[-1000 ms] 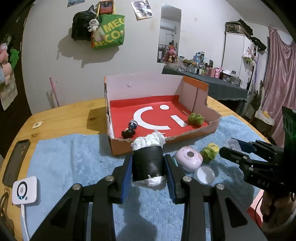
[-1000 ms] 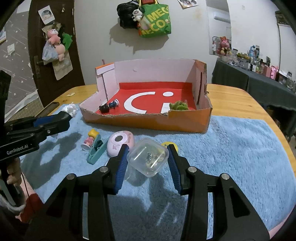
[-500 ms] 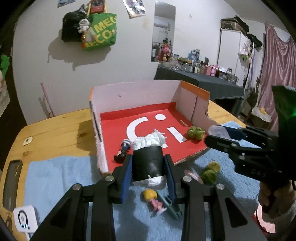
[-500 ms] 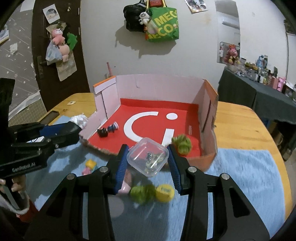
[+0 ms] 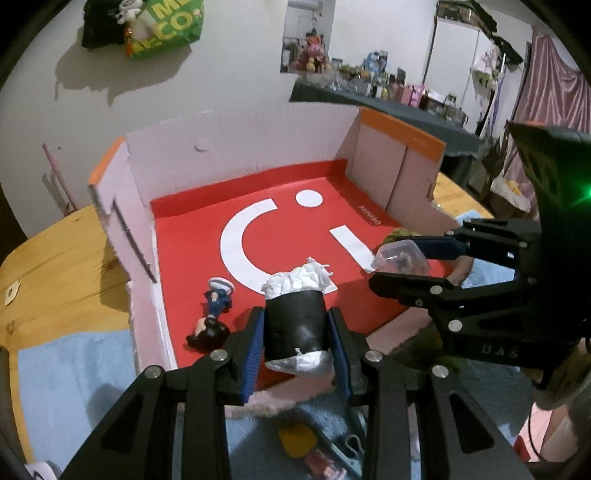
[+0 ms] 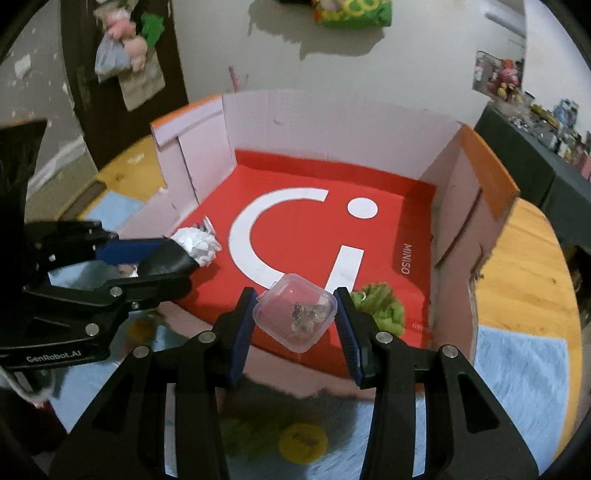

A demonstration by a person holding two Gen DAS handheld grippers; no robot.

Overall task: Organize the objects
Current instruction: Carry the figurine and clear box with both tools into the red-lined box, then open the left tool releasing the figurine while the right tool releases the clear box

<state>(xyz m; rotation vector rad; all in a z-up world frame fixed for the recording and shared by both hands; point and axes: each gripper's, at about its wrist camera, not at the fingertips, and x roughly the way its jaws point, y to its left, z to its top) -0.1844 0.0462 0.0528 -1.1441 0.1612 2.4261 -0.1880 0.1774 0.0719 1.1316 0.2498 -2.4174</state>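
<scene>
The left claw (image 5: 297, 332) is clamped on a black cylinder (image 5: 295, 321) stuffed with white crumpled paper (image 5: 297, 278) that bulges from both ends; its blue pads press the cylinder's two sides, and it hangs over the near edge of the cardboard box (image 5: 236, 147); the right claw (image 6: 295, 314) grips a small clear plastic case (image 6: 295, 314) with tiny metallic bits inside, tilted on one corner between the pads, above the box's near wall; in the left wrist view the same right claw (image 5: 402, 264) reaches in from the right with the case (image 5: 400, 256) at its tip, near the cylinder but apart from it; the box has pale inner walls, orange top edges and a red floor printed with a white curve, dot and bar; on that floor a small figurine (image 5: 212, 314) in blue with a dark head lies on its side just left of the cylinder, and a green fuzzy toy (image 6: 380, 306) sits in the near right corner, just beside the clear case; the box rests on a blue towel (image 5: 70, 380) spread over the wooden bench (image 5: 55, 266); on the towel below the claws lie a yellow round piece (image 6: 303, 443) and other blurred small things; a green bag (image 5: 162, 26) hangs on the white wall behind.
</scene>
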